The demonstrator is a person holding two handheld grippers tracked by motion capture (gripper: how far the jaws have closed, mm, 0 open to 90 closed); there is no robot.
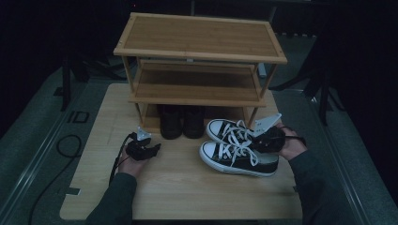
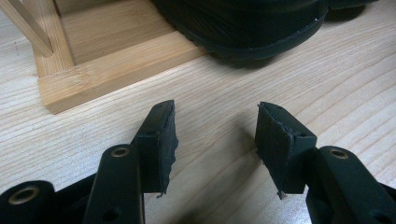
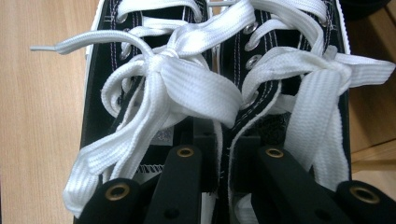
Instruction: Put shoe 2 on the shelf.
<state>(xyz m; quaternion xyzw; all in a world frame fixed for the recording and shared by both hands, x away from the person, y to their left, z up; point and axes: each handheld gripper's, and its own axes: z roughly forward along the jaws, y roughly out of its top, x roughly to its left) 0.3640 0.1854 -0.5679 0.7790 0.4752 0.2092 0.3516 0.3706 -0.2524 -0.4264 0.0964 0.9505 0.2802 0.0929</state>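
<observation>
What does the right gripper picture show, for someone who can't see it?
The black tongs pinch the inner edges of two black sneakers held side by side. Their white laces flop loosely over them, above a wooden table.

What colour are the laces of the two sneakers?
White. The laces on the black sneakers show best in the right gripper view.

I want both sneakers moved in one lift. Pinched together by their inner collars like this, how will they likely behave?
The right gripper is shut on the sneakers at thin canvas collars, so they will probably sag and swing, toes dropping. The canvas looks soft and may fold in the grip. The loose white laces will likely dangle and could snag on the rack.
</observation>
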